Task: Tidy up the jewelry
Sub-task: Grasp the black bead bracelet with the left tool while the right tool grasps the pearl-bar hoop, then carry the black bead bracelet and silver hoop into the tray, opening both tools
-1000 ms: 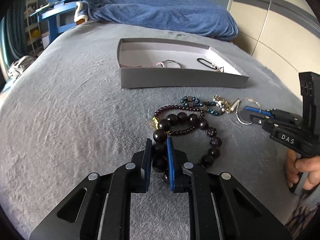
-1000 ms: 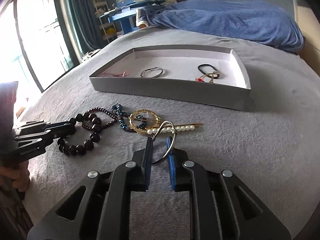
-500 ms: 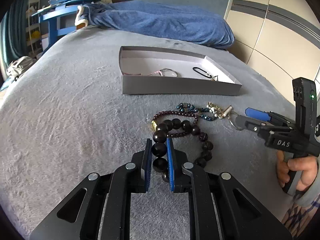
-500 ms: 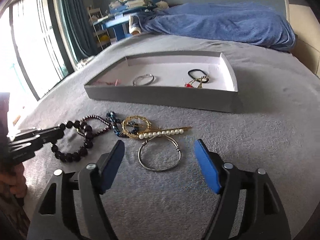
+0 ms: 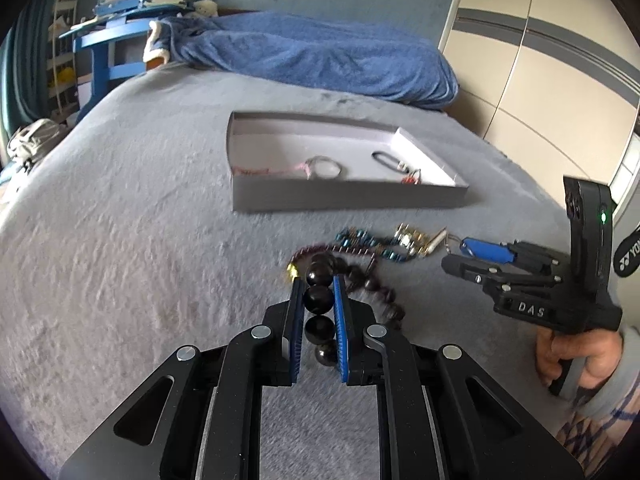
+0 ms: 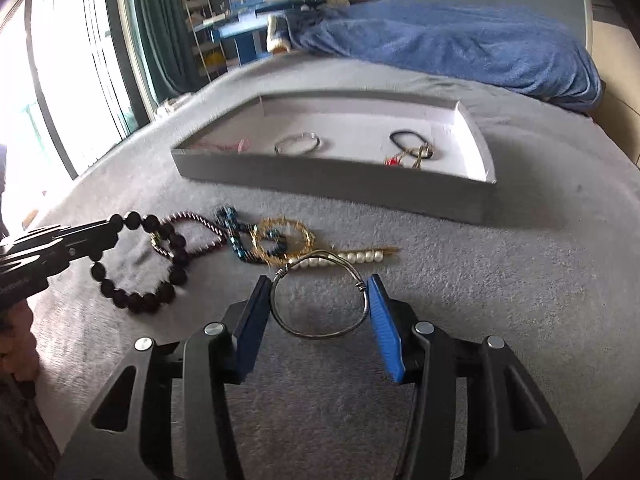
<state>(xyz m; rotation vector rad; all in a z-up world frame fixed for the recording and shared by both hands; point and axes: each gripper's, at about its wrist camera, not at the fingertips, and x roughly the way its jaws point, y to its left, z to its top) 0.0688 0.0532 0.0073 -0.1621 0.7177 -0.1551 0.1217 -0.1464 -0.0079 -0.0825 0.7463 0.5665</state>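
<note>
My left gripper (image 5: pixel 318 284) is shut on a dark bracelet of large beads (image 5: pixel 319 299); the rest of the loop (image 6: pixel 136 304) trails on the grey bed cover. My right gripper (image 6: pixel 319 284) straddles a silver wire bangle (image 6: pixel 320 334) lying near the pearl pin (image 6: pixel 352 258). Its jaws are closing, and both blue pads touch the bangle's sides. A small purple bead bracelet (image 6: pixel 200 220), a teal bead strand (image 6: pixel 236 236) and a gold ring piece (image 6: pixel 284 236) lie between the two grippers. The grey tray (image 6: pixel 332 180) stands beyond them.
Inside the tray lie a silver bangle (image 6: pixel 298 143), a pink cord (image 6: pixel 228 145) and a black hair tie with charms (image 6: pixel 412 148). A blue blanket (image 5: pixel 320 56) lies at the far end of the bed. A window (image 6: pixel 60 92) is on the left and wardrobe doors (image 5: pixel 540 80) on the right.
My right gripper let go of the bangle's edge, opened wide so the bangle lay flat, then narrowed across it. My left gripper kept its hold and raised part of the dark bracelet.
</note>
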